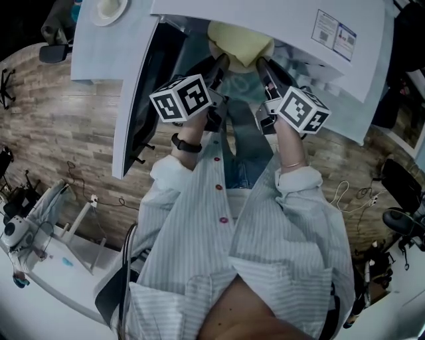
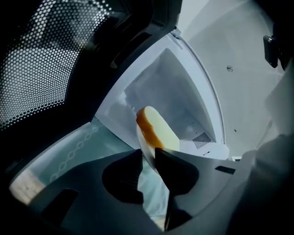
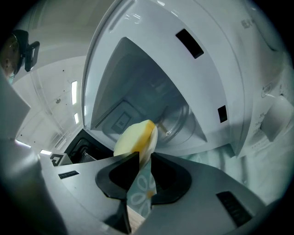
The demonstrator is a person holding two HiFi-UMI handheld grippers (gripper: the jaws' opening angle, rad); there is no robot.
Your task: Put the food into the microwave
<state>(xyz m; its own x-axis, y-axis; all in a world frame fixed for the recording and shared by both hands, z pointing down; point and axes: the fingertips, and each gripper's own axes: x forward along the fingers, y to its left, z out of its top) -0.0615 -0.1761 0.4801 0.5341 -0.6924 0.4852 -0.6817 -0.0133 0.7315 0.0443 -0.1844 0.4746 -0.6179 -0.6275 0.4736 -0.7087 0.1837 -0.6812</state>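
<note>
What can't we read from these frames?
- Microwave cavity: head view, hidden under its own top.
- Plate underside, gap to turntable: both gripper views, jaws block.
- Food type: pale slab, orange edge, nothing more.
- Label print: head view, too small.

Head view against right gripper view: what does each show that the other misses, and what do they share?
Only the head view shows both grippers together, left gripper and right gripper, the person's striped shirt and the wooden floor. Only the right gripper view shows the glass turntable deep in the cavity and its jaws shut on the rim of the patterned plate. Both show the yellow food at the mouth of the white microwave.
</note>
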